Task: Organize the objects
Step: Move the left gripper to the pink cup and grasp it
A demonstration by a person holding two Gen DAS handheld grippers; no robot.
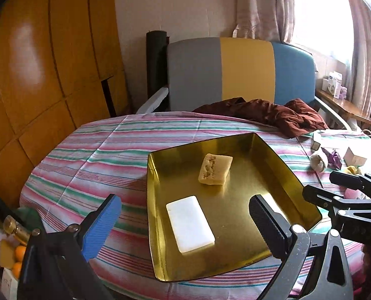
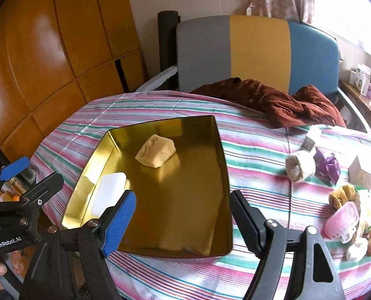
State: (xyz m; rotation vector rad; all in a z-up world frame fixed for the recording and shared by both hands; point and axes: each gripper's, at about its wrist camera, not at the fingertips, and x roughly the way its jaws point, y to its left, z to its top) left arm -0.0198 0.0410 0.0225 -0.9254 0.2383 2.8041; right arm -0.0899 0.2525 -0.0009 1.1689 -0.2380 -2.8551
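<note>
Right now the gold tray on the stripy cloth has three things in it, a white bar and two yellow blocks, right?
Not quite. The gold tray on the stripy cloth holds two things: a white bar and just one yellow block. The left wrist view shows the whole tray floor.

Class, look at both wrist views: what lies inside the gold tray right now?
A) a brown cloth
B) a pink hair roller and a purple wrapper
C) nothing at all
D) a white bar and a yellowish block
D: the gold tray holds only the white bar and the yellowish block.
</note>
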